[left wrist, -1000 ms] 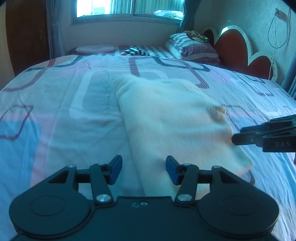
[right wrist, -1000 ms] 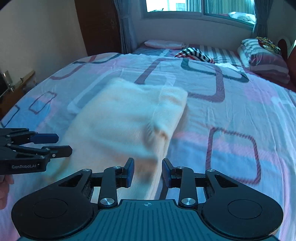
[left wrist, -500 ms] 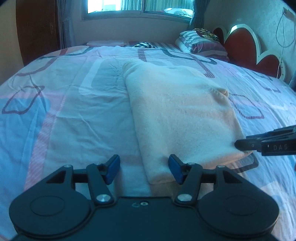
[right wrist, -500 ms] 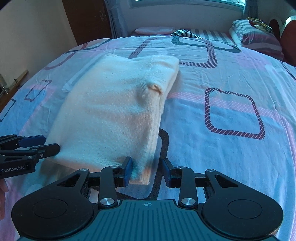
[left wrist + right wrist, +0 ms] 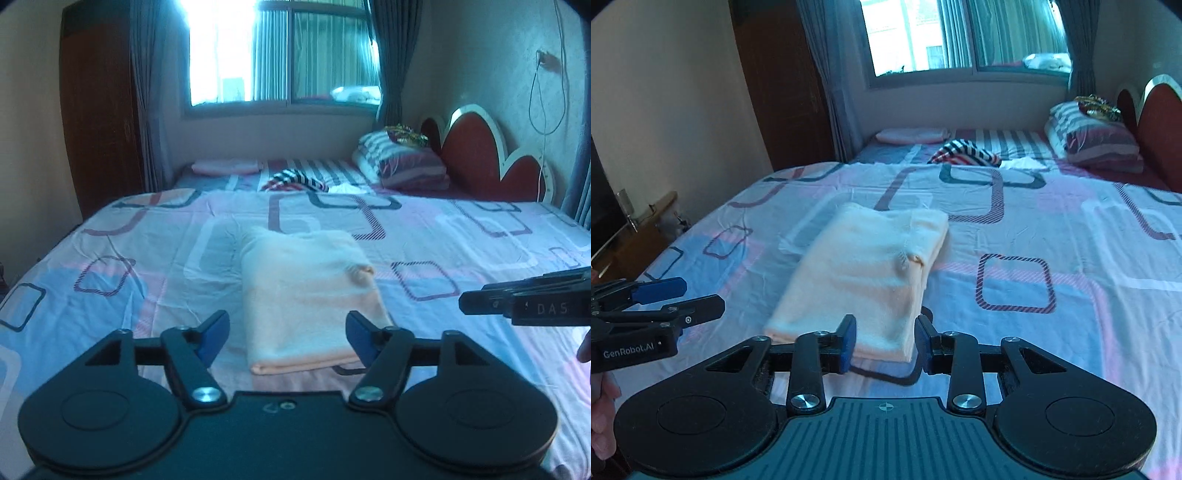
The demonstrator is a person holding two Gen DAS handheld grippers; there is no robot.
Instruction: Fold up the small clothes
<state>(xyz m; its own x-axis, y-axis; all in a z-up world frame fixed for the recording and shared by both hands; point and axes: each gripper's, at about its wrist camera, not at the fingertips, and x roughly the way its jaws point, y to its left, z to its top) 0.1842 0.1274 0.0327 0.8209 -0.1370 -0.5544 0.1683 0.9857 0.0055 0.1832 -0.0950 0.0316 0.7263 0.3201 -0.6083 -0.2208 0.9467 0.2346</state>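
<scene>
A cream garment (image 5: 306, 291) lies folded into a flat rectangle on the patterned bedsheet (image 5: 110, 258); it also shows in the right wrist view (image 5: 871, 273). My left gripper (image 5: 287, 334) is open and empty, raised above the garment's near edge. My right gripper (image 5: 885, 341) is open and empty, raised over the garment's near right corner. The right gripper shows side-on at the right of the left wrist view (image 5: 517, 299). The left gripper shows at the left of the right wrist view (image 5: 665, 299).
Striped pillows (image 5: 402, 162) and a red headboard (image 5: 491, 158) stand at the far right. A striped cloth (image 5: 295, 182) and a pink pillow (image 5: 225, 167) lie at the far end. A wooden wardrobe (image 5: 99, 125) stands left, a low cabinet (image 5: 631, 232) beside the bed.
Both grippers have lifted up and back from the garment, so more of the room shows. The garment lies still, folded on the sheet. Both jaws stay open.
</scene>
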